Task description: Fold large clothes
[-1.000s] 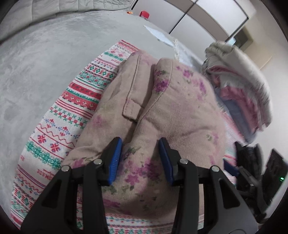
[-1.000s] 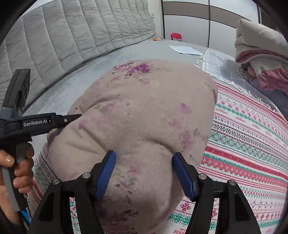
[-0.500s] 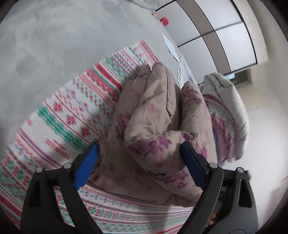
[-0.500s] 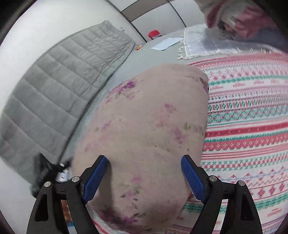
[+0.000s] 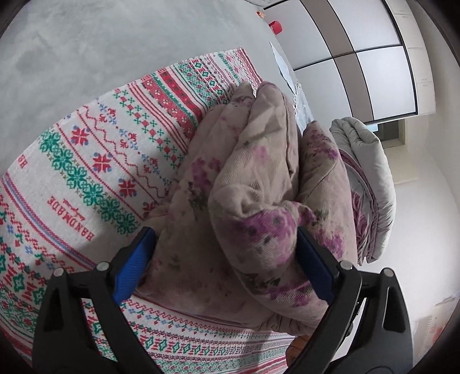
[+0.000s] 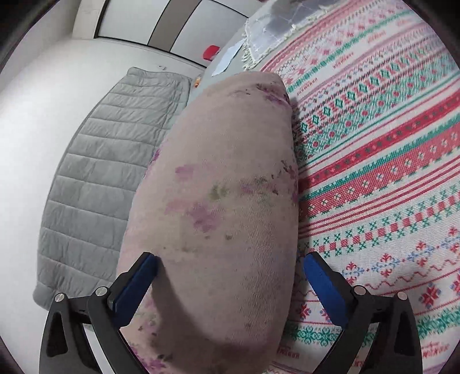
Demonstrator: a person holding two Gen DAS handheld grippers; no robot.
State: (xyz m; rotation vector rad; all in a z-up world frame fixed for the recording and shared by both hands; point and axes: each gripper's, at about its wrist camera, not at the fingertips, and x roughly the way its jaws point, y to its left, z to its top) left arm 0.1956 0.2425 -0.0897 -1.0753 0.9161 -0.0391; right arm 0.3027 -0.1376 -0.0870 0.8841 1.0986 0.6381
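Note:
A folded beige garment with purple flowers [image 5: 258, 184] lies in a thick bundle on a patterned red, green and white cloth [image 5: 95, 161]. My left gripper [image 5: 227, 264] is wide open and straddles the near end of the bundle, its blue pads on either side. In the right wrist view the same garment [image 6: 224, 201] fills the middle. My right gripper [image 6: 230, 284] is wide open around its other end, one pad touching the fabric, the other a little apart from it.
The patterned cloth [image 6: 373, 172] lies on a grey bed surface [image 5: 86, 51]. A stack of folded clothes [image 5: 371, 184] sits beyond the bundle. A grey quilted headboard [image 6: 100, 172], a red object [image 5: 276, 27], a sheet of paper [image 6: 227, 57] and wardrobe doors [image 5: 359, 57] lie farther off.
Both grippers have opened wider and tilted around the bundle. The left one now frames the bundle's folded end; the right one has rolled, so the bed appears turned.

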